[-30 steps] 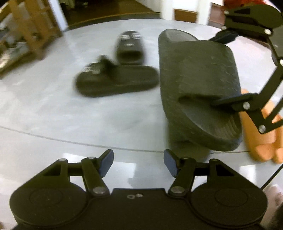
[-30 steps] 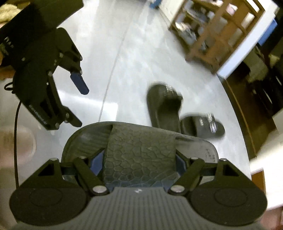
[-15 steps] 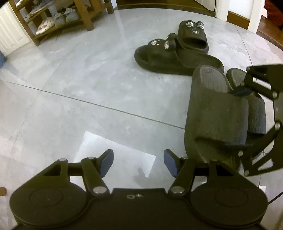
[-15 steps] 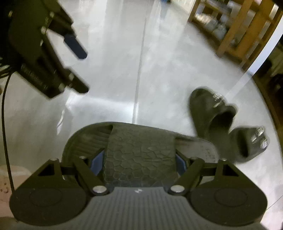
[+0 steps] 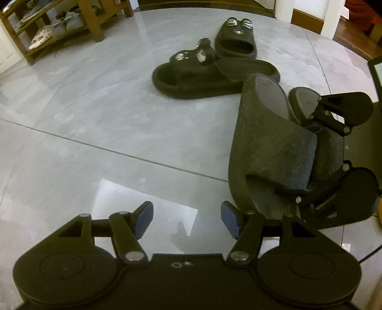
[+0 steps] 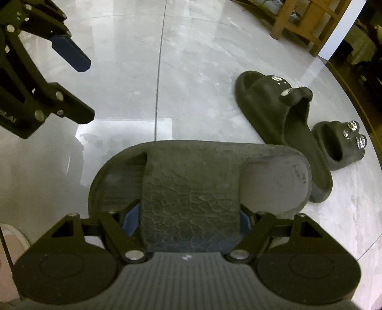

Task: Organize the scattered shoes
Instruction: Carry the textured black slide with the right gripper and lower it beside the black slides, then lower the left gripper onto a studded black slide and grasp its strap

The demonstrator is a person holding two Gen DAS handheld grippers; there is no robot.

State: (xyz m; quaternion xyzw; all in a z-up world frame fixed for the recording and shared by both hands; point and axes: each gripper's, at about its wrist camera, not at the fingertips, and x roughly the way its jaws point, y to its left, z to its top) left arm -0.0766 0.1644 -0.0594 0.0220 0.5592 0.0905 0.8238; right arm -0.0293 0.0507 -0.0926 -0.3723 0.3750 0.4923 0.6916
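Note:
My right gripper (image 6: 188, 219) is shut on the strap of a dark grey textured slide (image 6: 191, 181), one blue pad at each side of the strap. In the left wrist view that grey slide (image 5: 269, 147) hangs low over the floor in my right gripper (image 5: 308, 159). A second grey slide (image 5: 303, 100) lies right behind it, mostly hidden. Whether the held slide touches the floor I cannot tell. My left gripper (image 5: 186, 214) is open and empty over bare tile; it also shows from the right wrist as the left gripper (image 6: 78, 83). Two black slides with silver charms (image 5: 195, 78) (image 5: 236, 45) lie beyond.
The black slides (image 6: 281, 119) (image 6: 339, 143) lie close to the held slide's heel. A wooden shoe rack (image 5: 59, 23) (image 6: 298, 21) stands at the far edge of the glossy grey tile floor (image 5: 95, 119). An orange sliver (image 5: 379, 209) shows at the right edge.
Both grippers have come down toward the floor. The held grey slide has sunk to beside the second grey slide. The left gripper's jaws stayed open and empty.

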